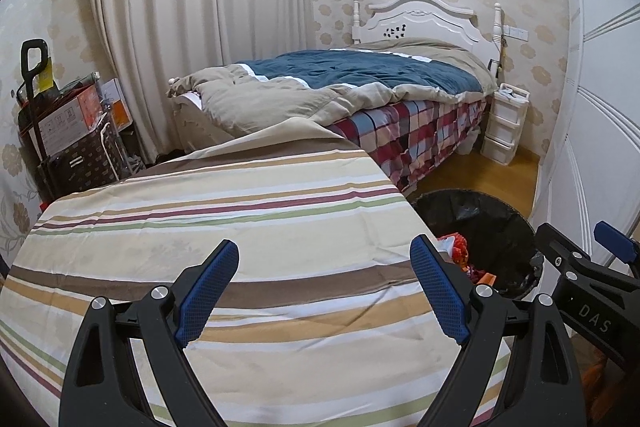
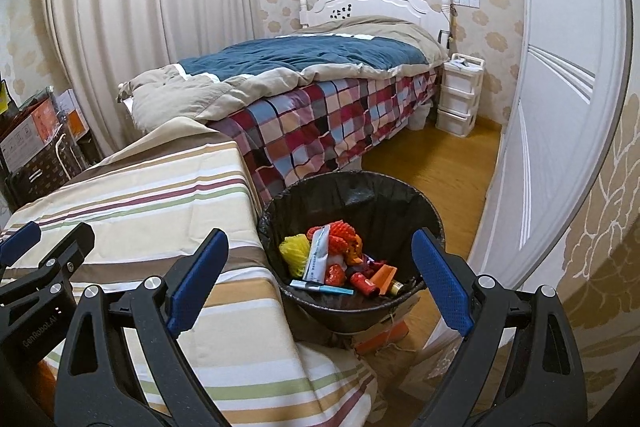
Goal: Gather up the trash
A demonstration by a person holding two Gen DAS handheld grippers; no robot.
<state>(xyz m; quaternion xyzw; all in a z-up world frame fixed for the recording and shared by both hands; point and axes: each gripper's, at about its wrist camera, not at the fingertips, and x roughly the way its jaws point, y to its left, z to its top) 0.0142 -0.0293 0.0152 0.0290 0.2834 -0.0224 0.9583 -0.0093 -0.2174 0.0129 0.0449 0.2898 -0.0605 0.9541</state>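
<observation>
The trash (image 2: 340,259) is lying inside a black-lined trash bin (image 2: 404,199): a yellow foam net (image 2: 294,251), a white wrapper (image 2: 318,253), orange-red foam netting (image 2: 344,233), a blue pen (image 2: 322,289) and red scraps. The bin is standing on the wooden floor (image 2: 436,167), just beside the striped cloth (image 1: 240,227) that is covering the desk. The right claw (image 2: 320,289) is hanging over the bin with its jaws spread wide and nothing between them. The left claw (image 1: 324,297) is hovering over the striped cloth, also gaping wide and gripping nothing. Beyond them a bed (image 2: 320,75) with a blue and tan quilt is standing against the wallpapered wall, with a white drawer unit (image 2: 458,95) beside it.
</observation>
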